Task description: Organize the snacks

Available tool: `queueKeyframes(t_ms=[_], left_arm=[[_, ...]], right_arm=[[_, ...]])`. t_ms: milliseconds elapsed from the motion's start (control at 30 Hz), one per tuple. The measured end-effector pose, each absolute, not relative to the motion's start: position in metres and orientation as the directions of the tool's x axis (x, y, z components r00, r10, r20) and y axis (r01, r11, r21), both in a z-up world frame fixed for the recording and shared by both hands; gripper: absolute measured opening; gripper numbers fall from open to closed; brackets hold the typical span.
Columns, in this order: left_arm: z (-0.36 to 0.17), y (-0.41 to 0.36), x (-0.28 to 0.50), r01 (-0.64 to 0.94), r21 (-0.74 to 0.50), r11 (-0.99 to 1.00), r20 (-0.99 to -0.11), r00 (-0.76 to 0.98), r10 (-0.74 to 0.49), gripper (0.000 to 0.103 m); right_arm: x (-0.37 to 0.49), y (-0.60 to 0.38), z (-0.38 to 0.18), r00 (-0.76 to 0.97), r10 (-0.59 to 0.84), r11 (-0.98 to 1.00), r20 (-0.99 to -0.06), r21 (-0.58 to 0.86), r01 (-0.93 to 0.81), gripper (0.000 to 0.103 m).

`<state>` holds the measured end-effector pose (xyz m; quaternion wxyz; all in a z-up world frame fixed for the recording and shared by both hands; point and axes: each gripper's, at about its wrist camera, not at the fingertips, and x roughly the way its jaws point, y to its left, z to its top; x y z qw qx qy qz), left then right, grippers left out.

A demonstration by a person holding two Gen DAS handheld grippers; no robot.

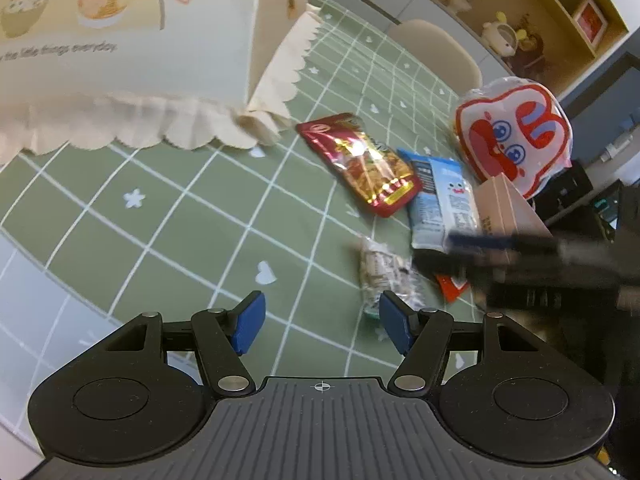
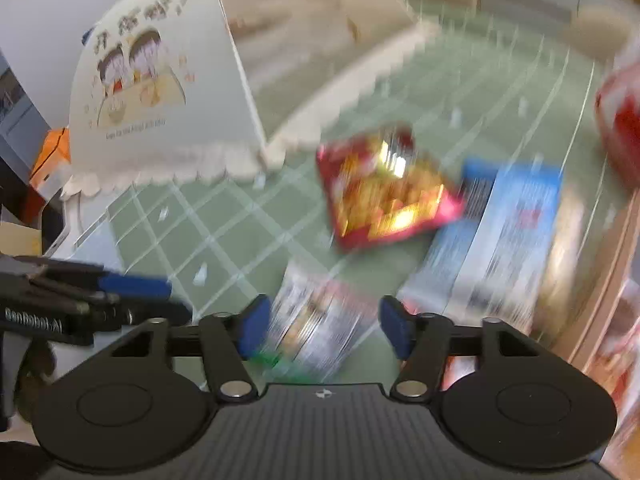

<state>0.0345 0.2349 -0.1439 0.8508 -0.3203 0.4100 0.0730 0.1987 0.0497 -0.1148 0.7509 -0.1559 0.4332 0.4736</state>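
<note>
Snacks lie on the green checked tablecloth (image 1: 180, 216). A red and gold packet (image 1: 362, 162) lies mid-table, a blue and white packet (image 1: 442, 200) to its right, and a small clear wrapped snack (image 1: 380, 276) nearer me. A puffy white and red bag (image 1: 516, 132) stands at the right behind a brown paper box (image 1: 508, 210). My left gripper (image 1: 322, 326) is open and empty above the cloth. My right gripper (image 2: 324, 330) is open, low over the clear wrapped snack (image 2: 320, 324); this view is motion-blurred. The red packet (image 2: 384, 192) and blue packet (image 2: 508, 232) lie beyond it.
A cream mesh food cover with cartoon print and a scalloped hem (image 1: 132, 52) stands at the back left; it also shows in the right wrist view (image 2: 160, 92). A cream chair (image 1: 436, 52) is behind the table. Shelves with figurines (image 1: 516, 36) line the wall.
</note>
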Motion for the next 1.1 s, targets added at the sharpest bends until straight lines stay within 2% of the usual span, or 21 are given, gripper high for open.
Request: queueKeyframes(t_ms=[33, 133, 200, 300, 400, 467, 600, 667, 700, 733, 833, 867, 1000, 1100], left_arm=[[-0.143, 0.234, 0.035, -0.381, -0.485, 0.787, -0.744, 0.653, -0.142, 0.068], [-0.142, 0.232, 0.030, -0.375, -0.478, 0.794, -0.747, 0.649, -0.144, 0.068], [-0.143, 0.234, 0.023, -0.381, -0.480, 0.790, -0.750, 0.645, -0.145, 0.068], [-0.143, 0.238, 0.009, -0.396, -0.480, 0.782, -0.754, 0.642, -0.138, 0.068], [-0.144, 0.246, -0.007, -0.420, -0.483, 0.768, -0.758, 0.641, -0.126, 0.068], [-0.145, 0.250, -0.013, -0.436, -0.482, 0.760, -0.761, 0.639, -0.116, 0.068], [-0.148, 0.251, -0.012, -0.442, -0.486, 0.754, -0.762, 0.637, -0.117, 0.068], [-0.147, 0.249, -0.006, -0.422, -0.489, 0.763, -0.756, 0.641, -0.129, 0.068], [-0.146, 0.246, -0.003, -0.409, -0.490, 0.770, -0.753, 0.644, -0.137, 0.068], [-0.144, 0.243, 0.002, -0.390, -0.490, 0.780, -0.748, 0.647, -0.147, 0.068], [-0.141, 0.232, 0.014, -0.341, -0.493, 0.800, -0.737, 0.652, -0.176, 0.068], [-0.140, 0.229, 0.018, -0.327, -0.495, 0.805, -0.734, 0.654, -0.185, 0.068], [-0.132, 0.227, 0.029, -0.309, -0.494, 0.813, -0.706, 0.688, -0.168, 0.068], [-0.122, 0.237, 0.044, -0.304, -0.439, 0.846, -0.697, 0.709, -0.107, 0.068]], right_arm=[[0.200, 0.054, -0.110, 0.235, 0.580, 0.505, -0.780, 0.119, -0.855, 0.088], [0.215, 0.079, -0.111, 0.333, 0.587, 0.495, -0.738, 0.001, -0.869, 0.089], [0.234, 0.104, -0.122, 0.316, 0.567, 0.468, -0.761, -0.018, -0.883, 0.089], [0.261, 0.132, -0.136, 0.289, 0.558, 0.468, -0.778, 0.008, -0.884, 0.089], [0.286, 0.144, -0.149, 0.213, 0.570, 0.497, -0.793, 0.127, -0.859, 0.090], [0.296, 0.150, -0.160, 0.134, 0.554, 0.508, -0.822, 0.206, -0.836, 0.096], [0.275, 0.154, -0.163, 0.132, 0.528, 0.478, -0.839, 0.165, -0.862, 0.095], [0.253, 0.155, -0.161, 0.200, 0.493, 0.458, -0.847, 0.057, -0.887, 0.074], [0.245, 0.153, -0.159, 0.219, 0.491, 0.457, -0.843, 0.035, -0.889, 0.067], [0.240, 0.148, -0.154, 0.213, 0.496, 0.462, -0.842, 0.048, -0.885, 0.047], [0.233, 0.127, -0.135, 0.160, 0.536, 0.486, -0.829, 0.148, -0.861, 0.015], [0.229, 0.118, -0.129, 0.156, 0.548, 0.492, -0.822, 0.166, -0.855, 0.001], [0.207, 0.082, -0.112, 0.140, 0.578, 0.501, -0.804, 0.214, -0.838, 0.000], [0.189, 0.054, -0.109, 0.138, 0.586, 0.510, -0.799, 0.231, -0.829, 0.001]])
